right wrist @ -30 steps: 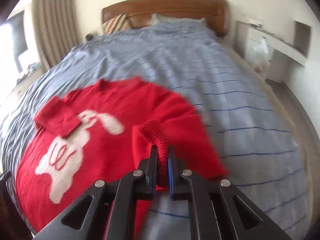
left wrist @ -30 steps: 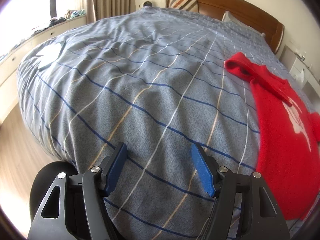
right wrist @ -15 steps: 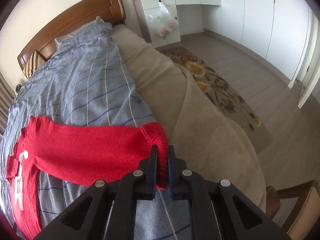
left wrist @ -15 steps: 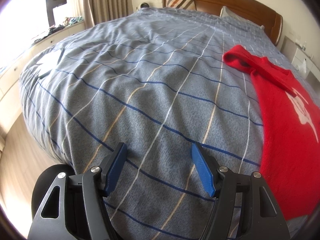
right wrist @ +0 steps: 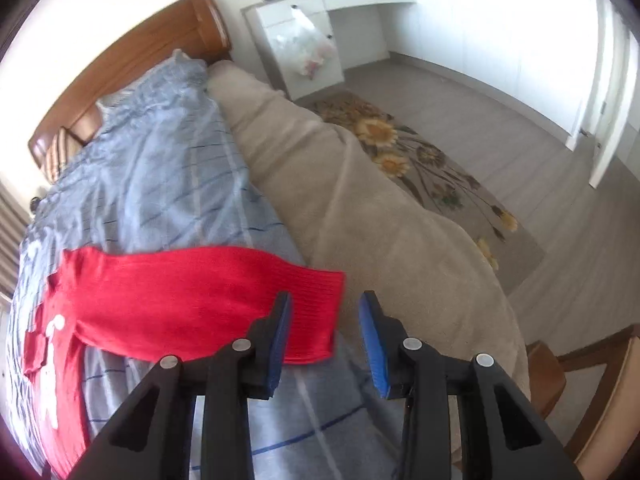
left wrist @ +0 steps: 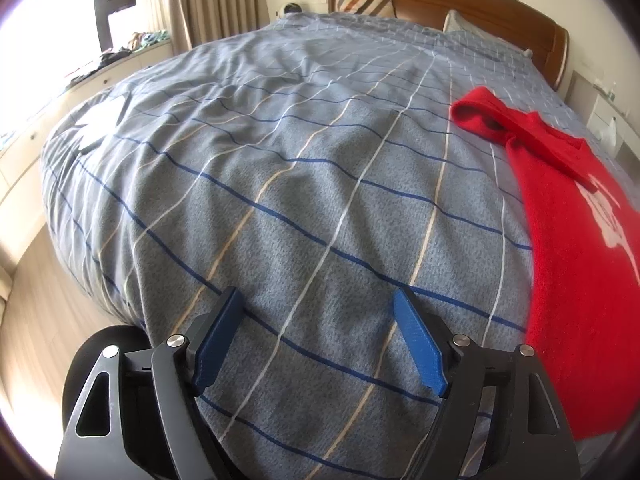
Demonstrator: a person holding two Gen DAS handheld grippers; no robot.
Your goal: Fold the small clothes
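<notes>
Bedspread: grey-blue, lined in white, tan and navy, rumpled
Headboard: brown wood, striped pillow leaning against it
Curtains: beige, drawn beside the window
Rug: sunflower print, on the floor
Plastic bag: hanging on the white cabinet

Left gripper: my black plastic two-finger frame with triangular cut-outs in each arm.
Left pads: flat blue ribbed plates.
Left fasteners: round silver screw heads, two per arm.
Right gripper: same black frame, silver screws.
Right pads: blue, flat.
Right cable: thin black lead beside my right arm.
</notes>
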